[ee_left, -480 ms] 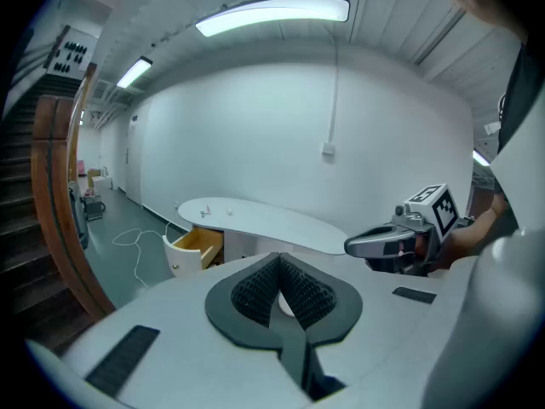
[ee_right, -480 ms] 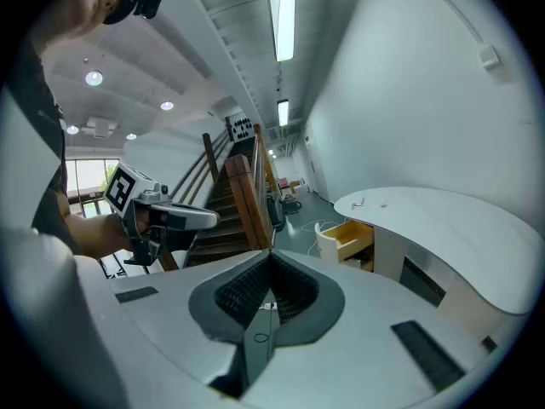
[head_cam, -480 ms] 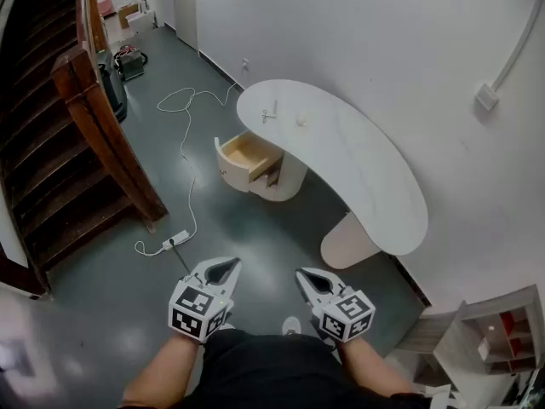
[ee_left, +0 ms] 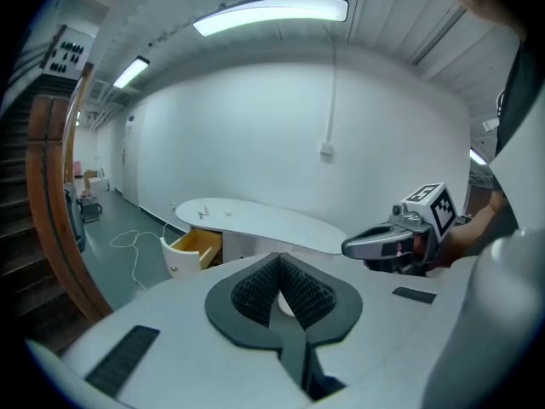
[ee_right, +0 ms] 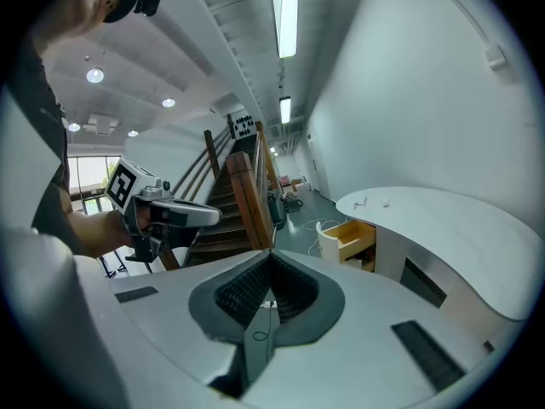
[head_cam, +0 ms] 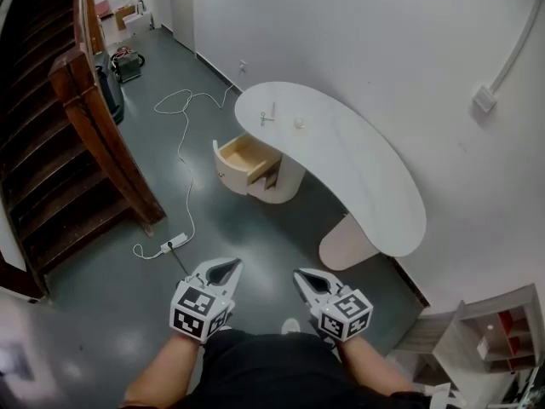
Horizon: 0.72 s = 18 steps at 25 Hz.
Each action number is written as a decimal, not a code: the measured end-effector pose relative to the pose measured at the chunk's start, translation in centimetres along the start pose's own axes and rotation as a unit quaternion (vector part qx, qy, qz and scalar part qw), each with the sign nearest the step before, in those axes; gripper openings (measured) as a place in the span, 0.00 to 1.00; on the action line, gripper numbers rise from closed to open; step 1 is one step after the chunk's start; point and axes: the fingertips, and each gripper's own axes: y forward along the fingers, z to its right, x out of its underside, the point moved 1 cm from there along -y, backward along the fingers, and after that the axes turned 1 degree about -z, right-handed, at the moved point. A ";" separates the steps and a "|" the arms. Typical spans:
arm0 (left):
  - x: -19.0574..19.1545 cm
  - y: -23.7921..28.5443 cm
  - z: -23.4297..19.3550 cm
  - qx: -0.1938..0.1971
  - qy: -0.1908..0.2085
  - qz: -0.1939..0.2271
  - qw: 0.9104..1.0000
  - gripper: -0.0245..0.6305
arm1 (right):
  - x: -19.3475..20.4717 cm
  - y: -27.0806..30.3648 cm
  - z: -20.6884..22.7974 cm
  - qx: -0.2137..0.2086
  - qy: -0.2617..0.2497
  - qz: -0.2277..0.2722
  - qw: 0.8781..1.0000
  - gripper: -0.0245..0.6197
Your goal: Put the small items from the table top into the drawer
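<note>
Left gripper point(head_cam: 226, 263) and right gripper point(head_cam: 301, 273) are held pressed together and empty, well apart from the table point(head_cam: 366, 177); small items point(head_cam: 268, 115) lie at its far end, above the open drawer point(head_cam: 245, 153); the floor cable point(head_cam: 182, 140) could be snagged underfoot on approach.

Legend: on the white kidney-shaped table top point(head_cam: 358, 169), a thin greyish piece point(head_cam: 268, 115) and a pale round piece point(head_cam: 299, 123) are shown too small to be identified. Inside the open light-wood drawer point(head_cam: 247, 153), no contents can be made out at this size. The dark wooden staircase point(head_cam: 43, 160) is cut by the left edge, the white shelf unit point(head_cam: 502, 301) by the lower right corner.
</note>
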 end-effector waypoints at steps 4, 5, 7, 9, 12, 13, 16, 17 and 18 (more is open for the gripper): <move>0.6 -0.1 -0.1 0.017 0.001 -0.012 1.000 0.06 | 0.0 1.0 -1.3 -0.007 -0.005 -0.004 1.000 0.03; 0.8 -0.2 -0.2 0.020 0.001 -0.015 1.000 0.06 | 0.0 1.3 -1.8 -0.009 -0.008 -0.004 1.000 0.03; 1.2 -0.6 -0.4 0.025 0.002 -0.019 1.000 0.06 | 0.1 1.9 -2.9 -0.010 -0.019 -0.007 1.000 0.03; 1.7 -1.3 -0.8 0.029 0.006 -0.023 0.999 0.06 | 0.3 2.4 -3.9 -0.008 -0.022 -0.007 1.000 0.03; 2.7 -2.6 -1.4 0.038 0.011 -0.028 0.999 0.06 | 0.6 2.9 -5.4 0.000 -0.006 0.000 1.000 0.04; 3.1 -3.2 -1.7 0.040 0.013 -0.029 0.999 0.06 | 0.8 3.1 -6.0 0.004 -0.001 0.004 1.000 0.03; 4.2 -4.5 -2.5 0.045 0.018 -0.031 0.998 0.06 | 1.4 3.5 -7.6 0.013 0.009 0.009 1.000 0.03; 4.5 -4.7 -2.8 0.045 0.017 -0.032 0.998 0.06 | 1.8 3.6 -8.0 0.015 0.010 0.007 1.000 0.03; 4.8 -4.9 -3.1 0.047 0.015 -0.034 0.998 0.06 | 2.1 3.7 -8.3 0.016 0.012 0.002 1.000 0.03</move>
